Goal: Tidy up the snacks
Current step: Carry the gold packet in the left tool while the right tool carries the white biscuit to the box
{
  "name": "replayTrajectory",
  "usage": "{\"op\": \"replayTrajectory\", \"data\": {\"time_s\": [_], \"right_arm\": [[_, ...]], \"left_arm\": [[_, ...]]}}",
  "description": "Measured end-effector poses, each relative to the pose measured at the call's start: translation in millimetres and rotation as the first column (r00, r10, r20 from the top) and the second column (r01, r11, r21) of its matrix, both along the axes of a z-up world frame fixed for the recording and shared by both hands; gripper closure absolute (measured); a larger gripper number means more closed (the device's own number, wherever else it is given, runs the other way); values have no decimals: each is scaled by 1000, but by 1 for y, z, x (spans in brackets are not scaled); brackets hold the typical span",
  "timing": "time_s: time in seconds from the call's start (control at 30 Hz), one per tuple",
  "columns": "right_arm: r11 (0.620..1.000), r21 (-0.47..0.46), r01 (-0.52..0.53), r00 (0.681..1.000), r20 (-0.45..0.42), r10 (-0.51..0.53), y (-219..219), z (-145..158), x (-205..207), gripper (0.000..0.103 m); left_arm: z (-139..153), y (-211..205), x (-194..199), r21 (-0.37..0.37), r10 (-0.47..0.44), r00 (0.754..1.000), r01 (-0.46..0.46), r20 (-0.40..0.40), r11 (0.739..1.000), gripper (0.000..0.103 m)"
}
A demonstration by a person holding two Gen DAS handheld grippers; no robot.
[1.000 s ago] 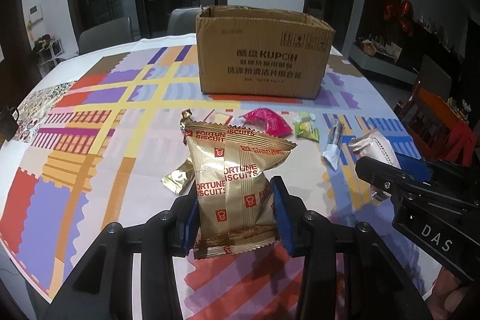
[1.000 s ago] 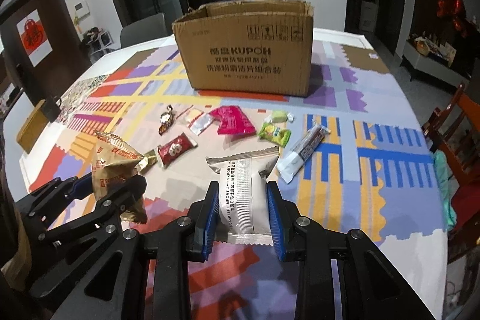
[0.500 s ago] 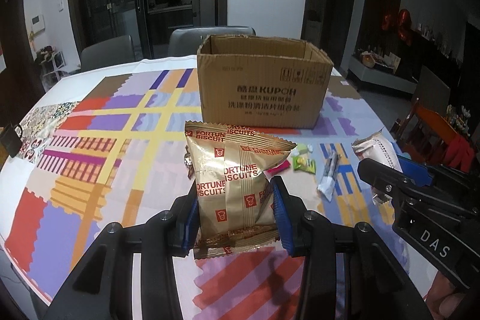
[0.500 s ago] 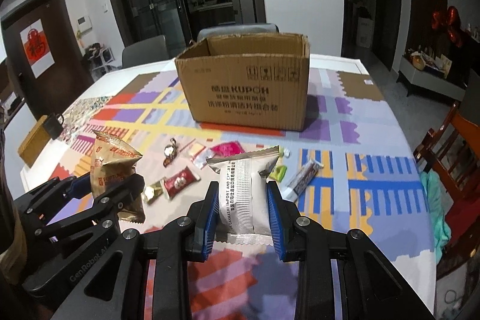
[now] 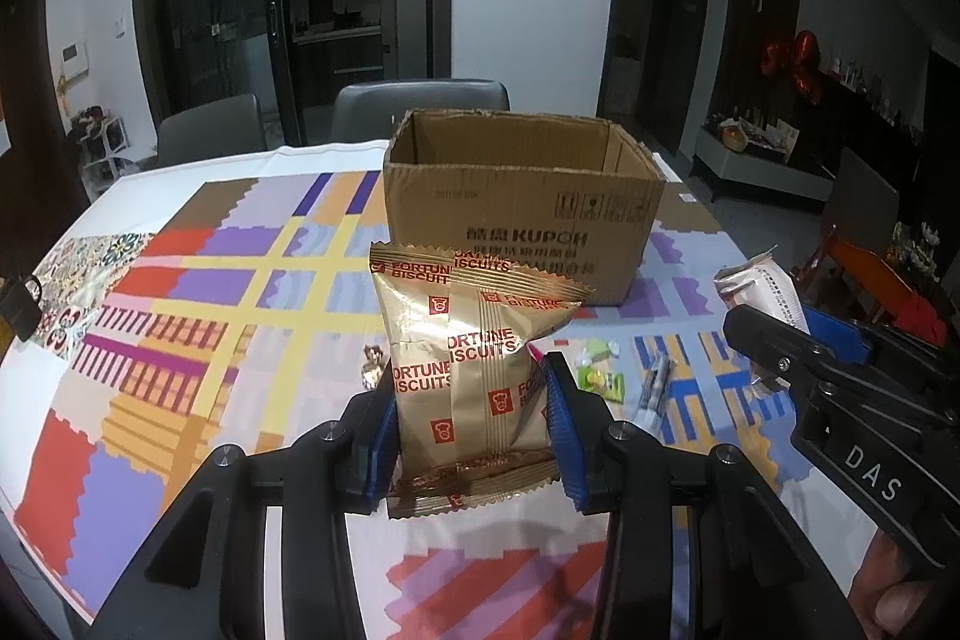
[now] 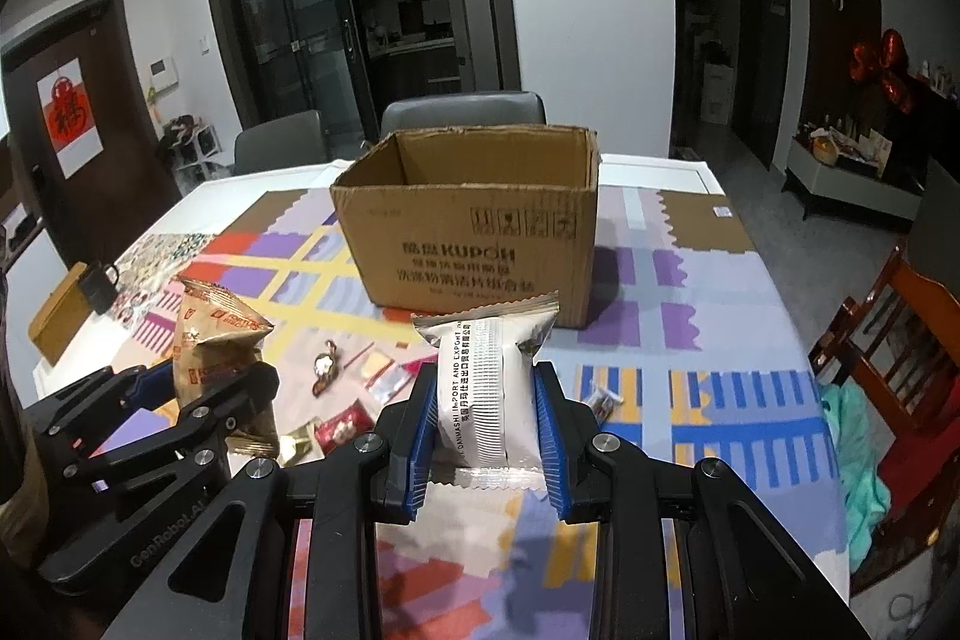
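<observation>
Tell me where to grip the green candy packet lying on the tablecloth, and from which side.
Grip the green candy packet across its short width at the middle, coming from above. It lies flat on the tablecloth, so only its edges offer a pinch, with small snacks close beside it.

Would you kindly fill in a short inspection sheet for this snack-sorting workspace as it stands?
Surface: table under a colourful patterned cloth.
Job's things: open cardboard box upright at the far side; gold biscuit packet; white packet.
Clutter: small sweets loose on the cloth before the box.
Grippers: left gripper shut on the gold biscuit packet; right gripper shut on the white packet.
Cables: nothing seen.
Surroundings: grey chairs, glass doors.
</observation>
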State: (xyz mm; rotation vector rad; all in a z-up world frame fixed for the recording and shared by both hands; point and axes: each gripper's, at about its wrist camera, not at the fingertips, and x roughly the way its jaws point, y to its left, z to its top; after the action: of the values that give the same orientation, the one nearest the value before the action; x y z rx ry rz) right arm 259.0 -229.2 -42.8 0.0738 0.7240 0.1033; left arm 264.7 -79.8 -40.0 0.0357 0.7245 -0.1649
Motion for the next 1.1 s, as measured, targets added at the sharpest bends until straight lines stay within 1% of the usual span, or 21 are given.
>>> {"op": "replayTrajectory", "data": {"time_s": [0.43,0.73,0.93,1.03,1.1], "right_arm": [[1000,18,5,999,42,-6,-14,16,29,71],[1000,16,2,996,87,-3,-18,32,52,71],[1000,2,0,990,139,-1,-17,49,67,71],[1000,-4,5,987,161,-4,-17,57,75,71],[1000,-8,9,985,175,-8,-18,60,80,71]], "left_arm": [[18,-15,36,17,-15,999,15,36,1000,60],[40,-19,64,10,-23,997,22,79,1000,60],[52,-18,83,25,-25,994,22,110,999,60],[58,-18,91,13,-30,993,29,118,1000,60],[63,-20,98,28,-33,990,30,137,999,60]]}}
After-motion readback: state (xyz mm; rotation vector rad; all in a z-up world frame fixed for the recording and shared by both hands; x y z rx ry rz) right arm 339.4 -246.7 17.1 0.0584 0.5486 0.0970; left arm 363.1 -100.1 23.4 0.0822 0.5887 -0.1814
